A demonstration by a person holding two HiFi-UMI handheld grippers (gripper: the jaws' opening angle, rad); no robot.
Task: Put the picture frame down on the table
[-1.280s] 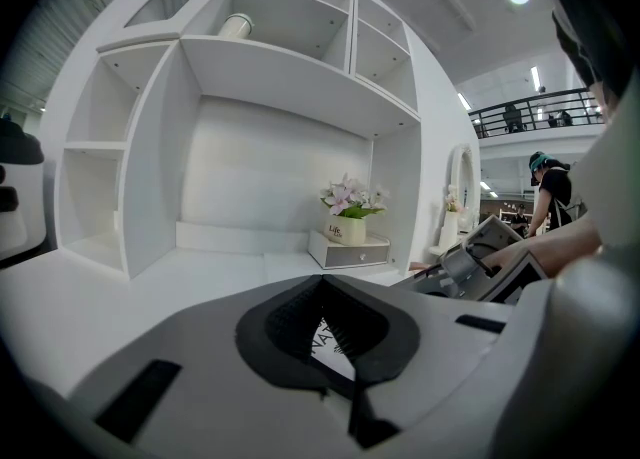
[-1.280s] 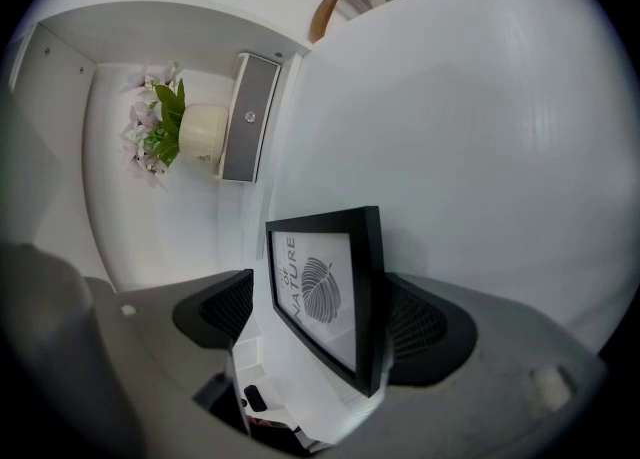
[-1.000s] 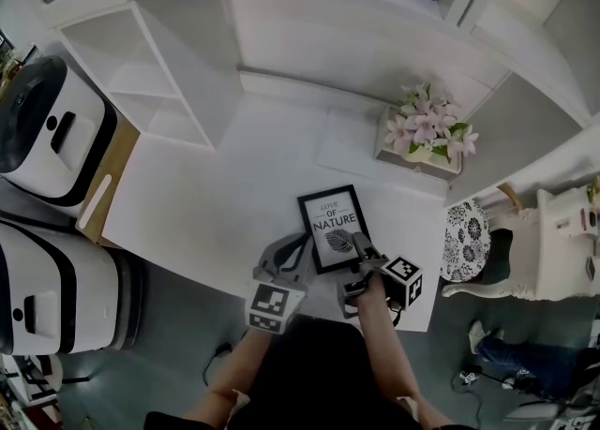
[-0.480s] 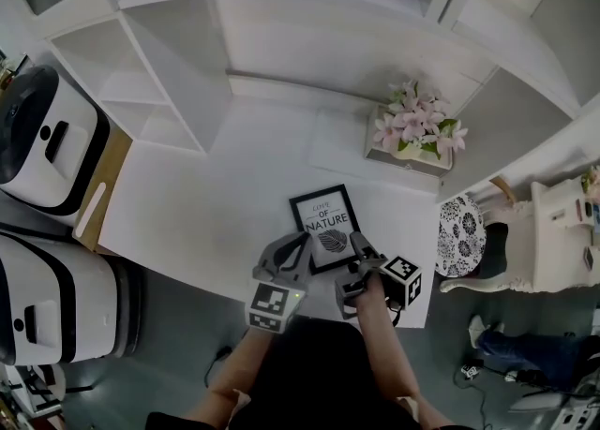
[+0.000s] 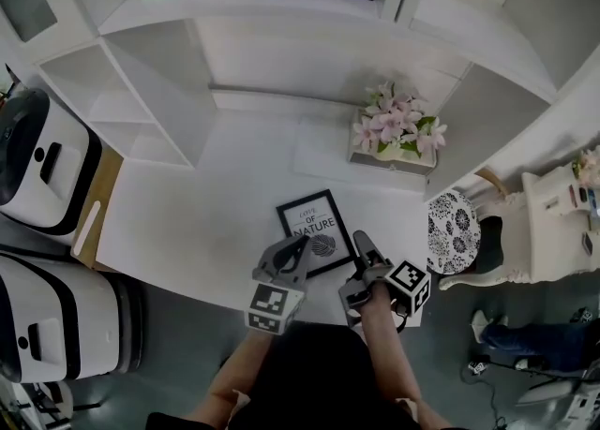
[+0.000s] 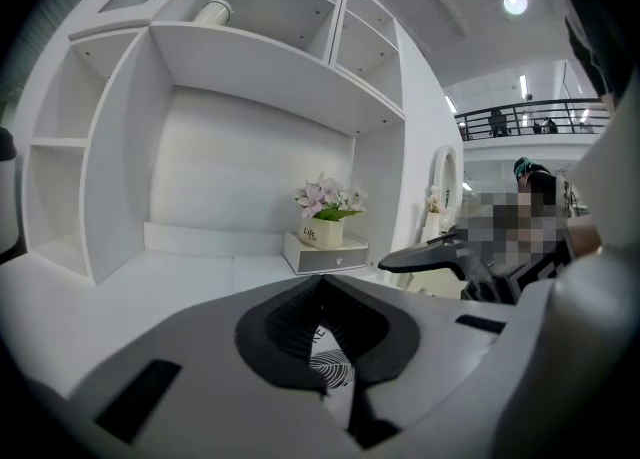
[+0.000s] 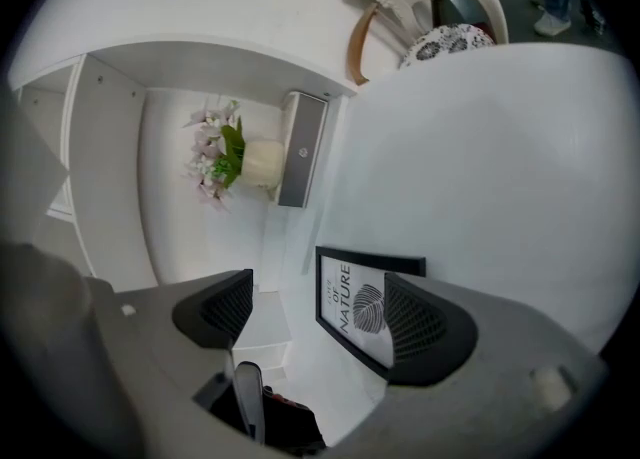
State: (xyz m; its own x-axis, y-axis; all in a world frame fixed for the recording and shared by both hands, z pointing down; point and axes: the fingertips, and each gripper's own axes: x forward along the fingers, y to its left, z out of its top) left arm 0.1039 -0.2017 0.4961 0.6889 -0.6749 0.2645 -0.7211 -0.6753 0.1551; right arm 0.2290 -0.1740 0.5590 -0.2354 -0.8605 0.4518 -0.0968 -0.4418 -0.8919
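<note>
**A:** Where is the frame?

**B:** The frame [image 5: 314,224] is face up on the table [image 5: 202,222], print showing. Its near left edge sits at the fingertips of the left gripper [image 5: 300,246], and the rest runs out ahead of them.

**A:** How do those fingers stand?

**B:** They look drawn together on that edge. In the left gripper view the pads close to a point, with the leaf print and a strip of black border showing in the slit between them.

**A:** And the other one?

**B:** The right gripper [image 5: 364,248] has its fingers spread wide and grips nothing. The frame lies just ahead of them. One side is tucked behind the pad [image 7: 425,332] at that view's right, and the other pad is over bare table, well apart from it.

**A:** Which step is this?

**B:** I'd say the tail end of setting it down. The frame looks flat on the top, or very nearly, so only the release seems left. I cannot tell whether the pinched edge is a little raised.

**A:** What does the next move call for?

**B:** The left fingers should part gently while the edge is low, so the frame neither drops nor skids. Then they should draw back toward the person without catching the border. The right fingers only need to stay clear.
</note>
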